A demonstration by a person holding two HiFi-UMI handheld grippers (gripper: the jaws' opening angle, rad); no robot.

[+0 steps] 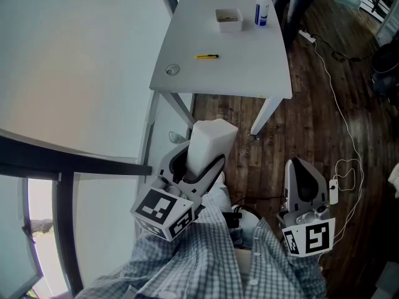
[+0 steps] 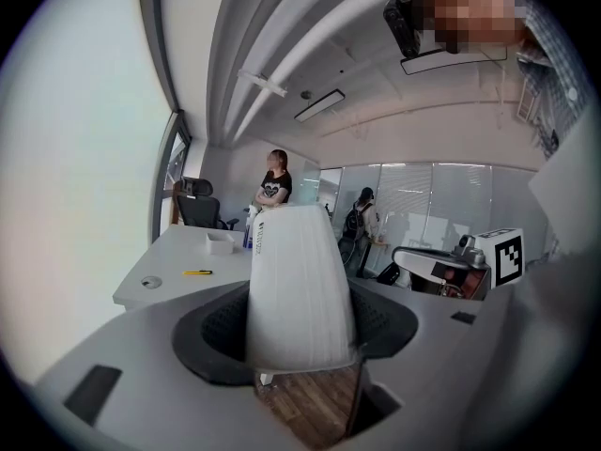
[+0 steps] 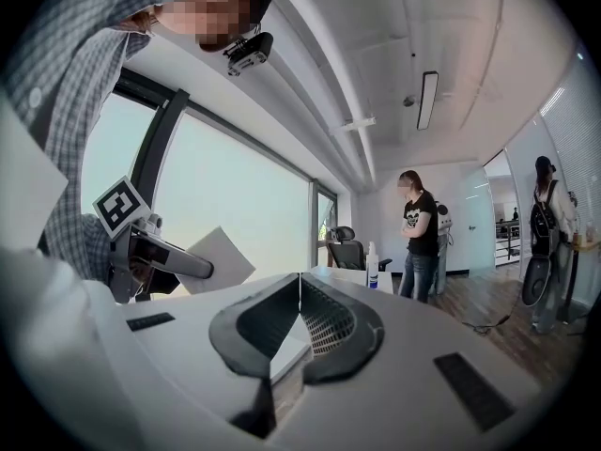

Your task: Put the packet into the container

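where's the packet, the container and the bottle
packet [image 1: 211, 143]: head view, middle of its white front
container [image 1: 229, 27]: head view, its near wall
bottle [image 1: 262, 10]: head view, middle of its body

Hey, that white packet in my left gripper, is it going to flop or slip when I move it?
The white packet stands straight up out of the left gripper without sagging, so it is probably fairly stiff. Its smooth skin may slide under a loose grip.

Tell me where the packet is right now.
The white packet is clamped in the left gripper, low and centre in the head view, over the wood floor short of the white table.
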